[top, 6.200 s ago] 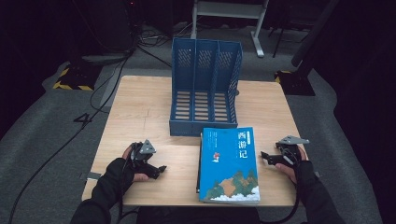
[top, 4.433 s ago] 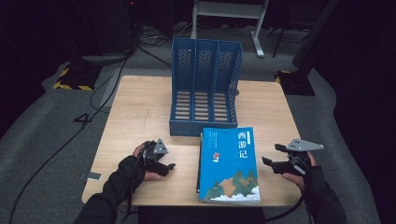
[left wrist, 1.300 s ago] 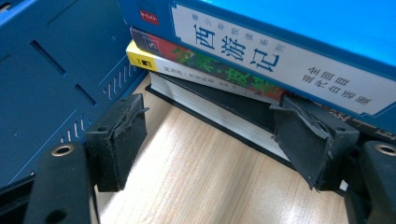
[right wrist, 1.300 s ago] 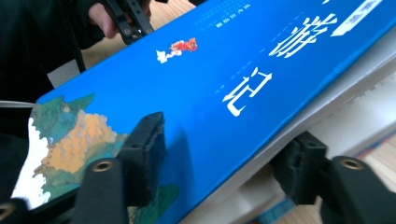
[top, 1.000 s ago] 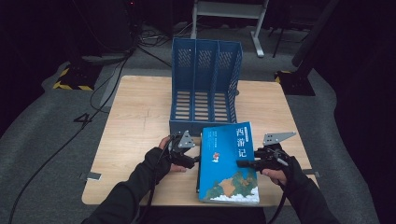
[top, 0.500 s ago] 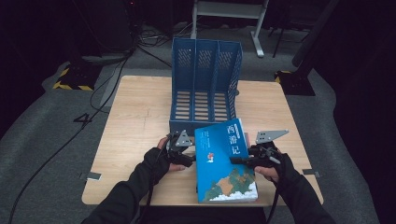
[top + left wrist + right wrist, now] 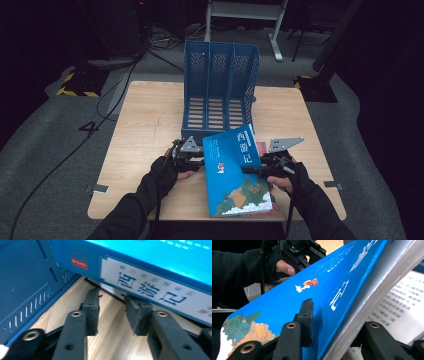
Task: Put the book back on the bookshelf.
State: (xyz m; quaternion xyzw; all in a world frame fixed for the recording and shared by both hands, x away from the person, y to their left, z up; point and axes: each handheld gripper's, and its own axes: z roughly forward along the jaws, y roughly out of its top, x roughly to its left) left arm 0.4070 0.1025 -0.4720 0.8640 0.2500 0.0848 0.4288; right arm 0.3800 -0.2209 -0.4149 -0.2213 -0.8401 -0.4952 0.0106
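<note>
While the blue file rack (image 7: 220, 90) stands upright at the far middle of the surface (image 7: 145, 125), I'm in the lifting step: the blue book (image 7: 237, 170) is tilted up on its right side, just in front of the rack's 3 slots. My right gripper (image 7: 250, 169) is clamped on the book's open edge, 1 jaw on the cover and 1 beneath the pages. My left gripper (image 7: 112, 312) sits at the spine side, its jaws having just been closing to a narrow gap under the raised spine; nothing is between them. Next, I judge, the book must be stood upright and steered into a slot.
</note>
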